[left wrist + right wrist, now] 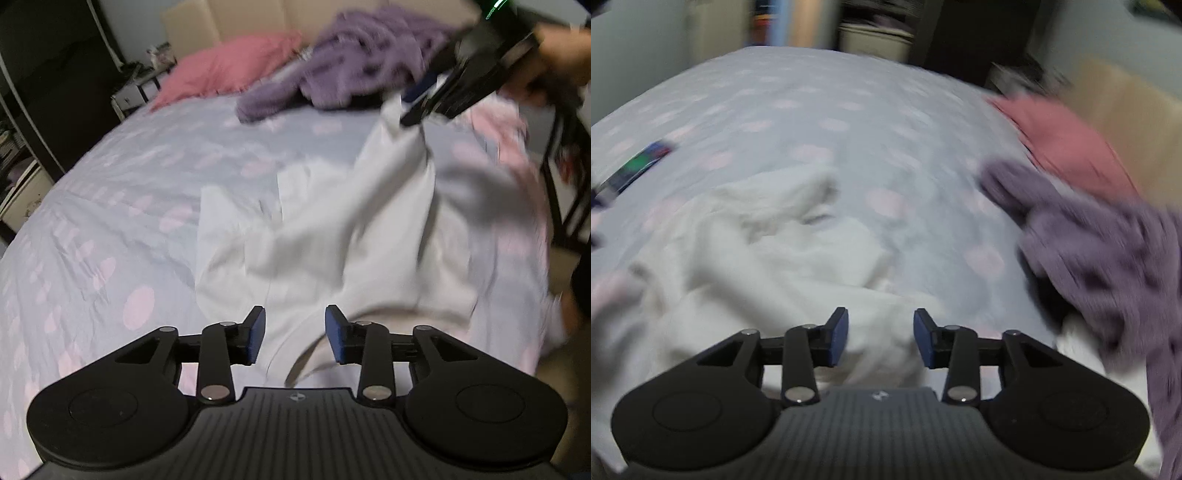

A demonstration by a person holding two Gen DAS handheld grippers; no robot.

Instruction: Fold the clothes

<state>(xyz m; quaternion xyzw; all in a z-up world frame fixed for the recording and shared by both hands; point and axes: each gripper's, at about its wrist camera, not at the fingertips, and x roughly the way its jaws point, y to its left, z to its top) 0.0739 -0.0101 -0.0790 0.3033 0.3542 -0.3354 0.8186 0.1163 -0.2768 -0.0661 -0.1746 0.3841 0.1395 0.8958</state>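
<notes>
White fabric of the crumpled white garment [332, 236] fills the space just ahead of the left gripper [294, 334], whose blue-padded jaws stand apart with nothing clamped between them; a rounded hem or neckline of the cloth lies right under the gap. The garment is spread in loose folds across the bed [110, 221], on a pale blue cover dotted with pink spots. One corner of it rises to a peak at the far right, where the right gripper [413, 107] meets the cloth, a hand [554, 62] behind it. From that view the tips are blurred, but the right wrist view shows the right gripper [880, 338] with its jaws apart and the white cloth [775, 258] bunched beneath and between them, not pinched.

Beyond the garment lies a fuzzy purple garment [354, 62] in a heap, well apart from the white one in the left view and close at the right edge in the right view. Next to it sits a pink pillow [229, 70] against a beige headboard [240, 18]. Dark shelving [44, 74] stands beside the bed.
</notes>
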